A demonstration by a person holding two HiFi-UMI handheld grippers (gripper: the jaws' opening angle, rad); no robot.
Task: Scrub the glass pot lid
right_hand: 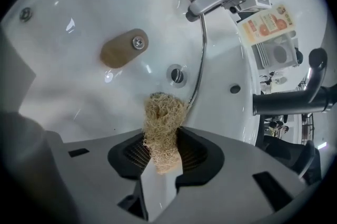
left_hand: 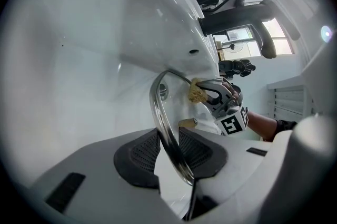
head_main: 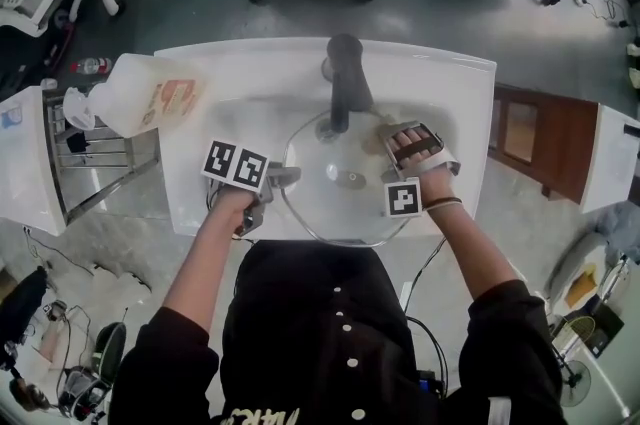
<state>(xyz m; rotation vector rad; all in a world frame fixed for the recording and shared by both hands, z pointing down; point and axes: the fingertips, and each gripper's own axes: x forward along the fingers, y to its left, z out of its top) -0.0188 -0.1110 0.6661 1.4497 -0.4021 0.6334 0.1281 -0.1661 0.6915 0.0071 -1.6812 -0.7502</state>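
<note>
Now the lid, over the sink, is clamped at its left rim by the jaws of the left gripper; a scrubber is pinched by the right gripper at the far-right rim.

bright even light glints off the white basin (gripper views bulge, corners black).
</note>
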